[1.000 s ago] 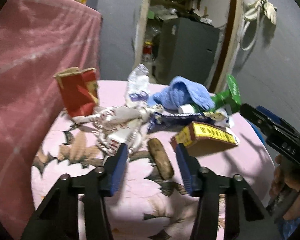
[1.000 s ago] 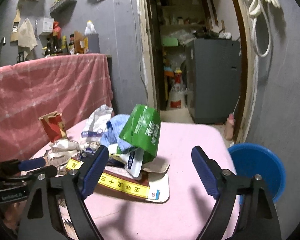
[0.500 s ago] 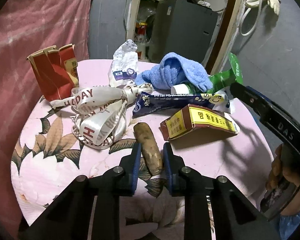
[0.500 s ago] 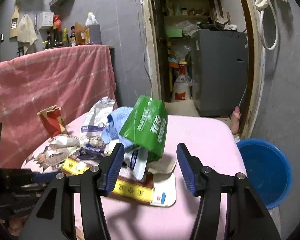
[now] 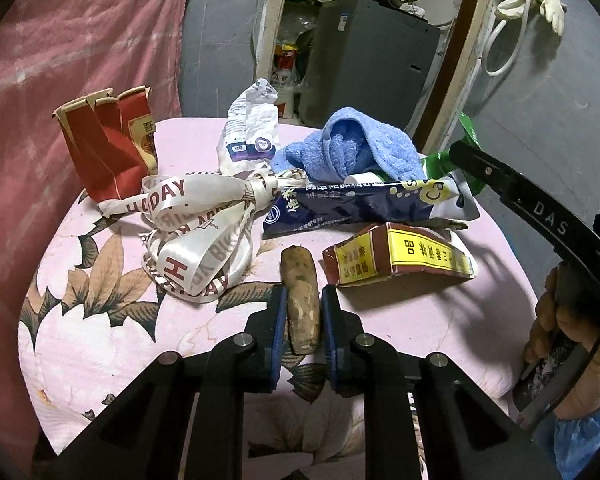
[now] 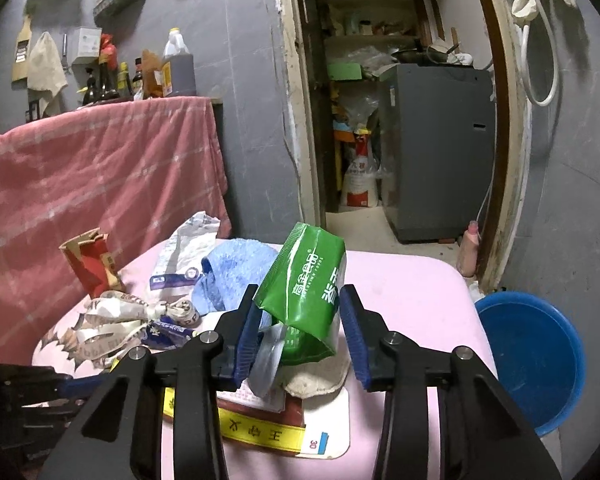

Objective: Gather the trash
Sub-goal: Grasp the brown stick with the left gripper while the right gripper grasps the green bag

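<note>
A pile of trash lies on a small table with a pink floral cover. My left gripper is shut on a brown root-like stick at the near side of the pile. My right gripper has its pads on both sides of a green food bag that stands up from the pile; it looks closed on the bag. Around these lie a white printed ribbon, a dark blue wrapper, a brown-and-yellow box, a blue towel, a white pouch and a torn red carton.
A blue plastic basin stands on the floor right of the table. A pink cloth covers furniture at the left. An open doorway with a grey cabinet lies behind the table.
My left gripper closed on the brown stick. My right gripper moved forward and narrowed from wide open until its pads reached both sides of the green bag.
</note>
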A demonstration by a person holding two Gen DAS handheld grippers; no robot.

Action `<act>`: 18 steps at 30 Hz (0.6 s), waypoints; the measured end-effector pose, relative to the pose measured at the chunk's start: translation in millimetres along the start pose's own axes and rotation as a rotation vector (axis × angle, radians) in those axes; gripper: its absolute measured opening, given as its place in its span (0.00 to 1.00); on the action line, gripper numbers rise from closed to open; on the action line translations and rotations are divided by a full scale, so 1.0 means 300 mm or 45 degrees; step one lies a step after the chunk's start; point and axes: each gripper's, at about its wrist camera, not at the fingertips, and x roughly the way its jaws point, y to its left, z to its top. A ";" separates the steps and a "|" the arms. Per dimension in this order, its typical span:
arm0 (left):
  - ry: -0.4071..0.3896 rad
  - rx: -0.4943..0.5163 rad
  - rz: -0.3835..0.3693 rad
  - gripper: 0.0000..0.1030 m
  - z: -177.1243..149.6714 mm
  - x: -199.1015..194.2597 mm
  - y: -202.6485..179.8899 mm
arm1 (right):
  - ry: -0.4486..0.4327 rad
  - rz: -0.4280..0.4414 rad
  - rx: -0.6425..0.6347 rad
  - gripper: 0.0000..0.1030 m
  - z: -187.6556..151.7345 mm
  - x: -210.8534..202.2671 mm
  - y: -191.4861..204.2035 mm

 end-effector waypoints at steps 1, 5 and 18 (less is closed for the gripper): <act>0.001 -0.001 -0.001 0.13 -0.002 -0.003 -0.001 | 0.003 -0.001 0.002 0.35 0.002 0.002 -0.001; 0.010 0.017 0.015 0.14 -0.001 0.001 -0.009 | 0.007 0.003 0.014 0.33 0.003 0.001 -0.007; -0.075 -0.013 0.011 0.13 -0.003 -0.031 -0.012 | -0.020 -0.009 0.004 0.07 -0.007 -0.020 -0.007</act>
